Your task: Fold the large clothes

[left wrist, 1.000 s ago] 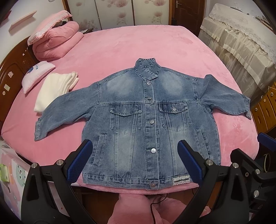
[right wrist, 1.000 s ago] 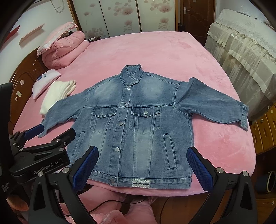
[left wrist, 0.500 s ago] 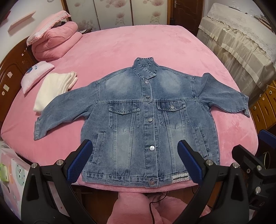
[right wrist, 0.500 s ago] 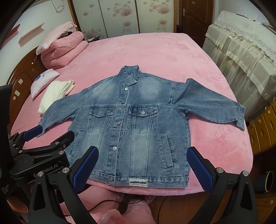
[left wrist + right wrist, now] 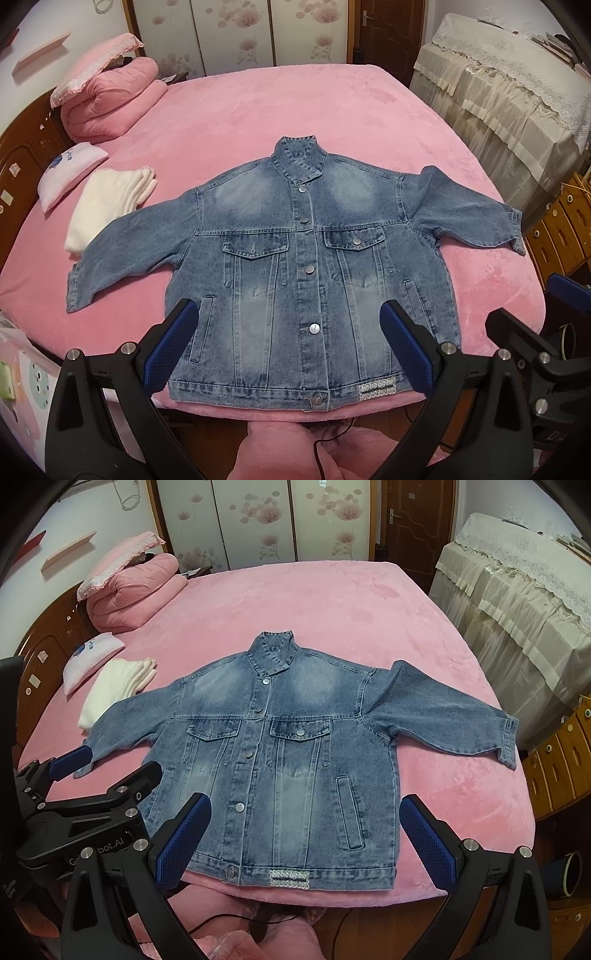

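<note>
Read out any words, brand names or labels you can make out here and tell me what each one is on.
"bot.AI", with the letters before it hidden: on the left gripper body, seen from the right wrist view.
Blue print on the small pink pillow: too blurred to read.
Woven patch at the denim jacket hem: pattern only, no letters legible.

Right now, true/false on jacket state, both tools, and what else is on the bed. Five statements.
1. The denim jacket lies spread flat, front up, both sleeves out. True.
2. The left tool is shut on the jacket hem. False: its jaws stand wide open, holding nothing.
3. The right tool is open and empty. True.
4. The jacket is unbuttoned and lying open. False: the front placket is closed, buttons in a row.
5. A folded white cloth lies beside the jacket's sleeve, near a small pillow. True.
</note>
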`<state>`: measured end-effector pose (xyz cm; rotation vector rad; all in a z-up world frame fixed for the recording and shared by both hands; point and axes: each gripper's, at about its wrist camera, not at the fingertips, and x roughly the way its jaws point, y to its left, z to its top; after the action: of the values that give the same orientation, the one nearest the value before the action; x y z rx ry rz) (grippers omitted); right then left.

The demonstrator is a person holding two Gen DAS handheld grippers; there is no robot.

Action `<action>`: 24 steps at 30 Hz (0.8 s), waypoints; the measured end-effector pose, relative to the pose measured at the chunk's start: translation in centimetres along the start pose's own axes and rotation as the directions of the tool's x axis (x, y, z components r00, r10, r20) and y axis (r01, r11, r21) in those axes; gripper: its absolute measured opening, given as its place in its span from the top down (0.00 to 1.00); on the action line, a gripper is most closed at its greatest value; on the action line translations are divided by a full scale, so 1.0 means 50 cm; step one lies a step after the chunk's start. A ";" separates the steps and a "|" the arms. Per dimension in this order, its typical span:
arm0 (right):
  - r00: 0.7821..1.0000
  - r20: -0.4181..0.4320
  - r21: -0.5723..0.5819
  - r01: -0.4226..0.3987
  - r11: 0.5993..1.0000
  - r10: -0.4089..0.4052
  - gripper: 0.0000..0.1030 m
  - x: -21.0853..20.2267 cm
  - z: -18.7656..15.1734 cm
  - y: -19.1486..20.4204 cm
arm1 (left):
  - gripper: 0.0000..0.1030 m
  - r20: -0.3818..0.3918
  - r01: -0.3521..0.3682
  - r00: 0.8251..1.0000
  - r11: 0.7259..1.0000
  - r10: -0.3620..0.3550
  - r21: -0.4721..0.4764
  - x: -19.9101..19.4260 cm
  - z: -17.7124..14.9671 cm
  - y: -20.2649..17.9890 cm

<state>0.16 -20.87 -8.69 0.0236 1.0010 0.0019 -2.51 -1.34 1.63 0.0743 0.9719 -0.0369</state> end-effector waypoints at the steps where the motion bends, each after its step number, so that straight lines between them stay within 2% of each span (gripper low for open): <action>1: 1.000 0.002 0.000 -0.002 1.000 0.002 0.00 -0.001 0.001 -0.001 | 0.05 -0.001 0.001 1.000 1.000 -0.001 -0.001 0.000 0.001 0.000; 14: 1.000 -0.023 0.011 -0.015 1.000 0.015 0.00 0.011 -0.004 0.003 | 0.05 -0.016 0.009 1.000 1.000 -0.009 -0.022 -0.004 -0.016 0.009; 21: 0.998 -0.047 0.012 0.036 0.999 -0.035 0.00 0.009 -0.012 0.010 | 0.05 -0.003 0.010 1.000 1.000 -0.010 -0.028 -0.026 -0.023 0.028; 24: 0.997 -0.072 0.004 0.033 0.999 -0.033 0.00 0.013 -0.007 0.020 | 0.05 -0.012 0.018 1.000 0.999 -0.018 -0.039 -0.035 -0.018 0.042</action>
<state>0.23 -19.88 -9.41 0.0115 1.0738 -0.0297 -4.11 0.82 2.70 0.0296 0.9853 -0.0340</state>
